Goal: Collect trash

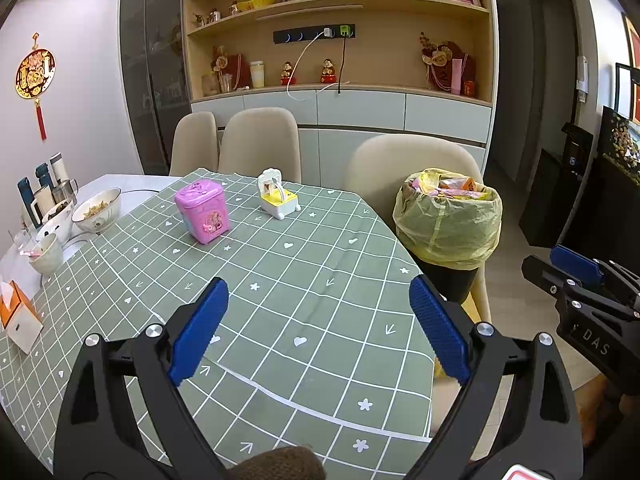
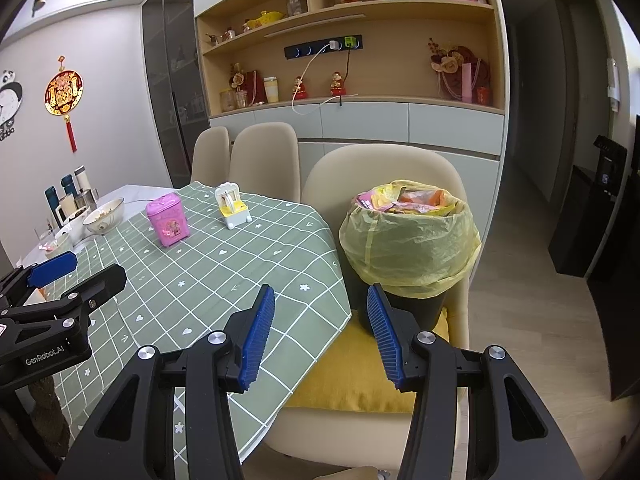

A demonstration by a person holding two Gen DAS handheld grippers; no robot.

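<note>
A black trash bin with a yellow bag [image 1: 448, 220] stands on a beige chair at the table's right edge, full of colourful wrappers [image 1: 452, 188]. It also shows in the right wrist view [image 2: 410, 248], on a yellow cushion [image 2: 352, 376]. My left gripper [image 1: 320, 328] is open and empty above the green checked tablecloth [image 1: 280, 280]. My right gripper [image 2: 320, 336] is open and empty, just in front of the bin, and shows at the right of the left wrist view [image 1: 576, 268].
A pink toy box [image 1: 202, 212] and a yellow-white toy [image 1: 278, 196] stand on the cloth. Bowls [image 1: 96, 210], cups and flasks [image 1: 40, 192] crowd the left end, with a tissue box [image 1: 18, 316]. Beige chairs [image 1: 260, 144] stand behind the table. A shelf wall [image 1: 340, 40] lies beyond.
</note>
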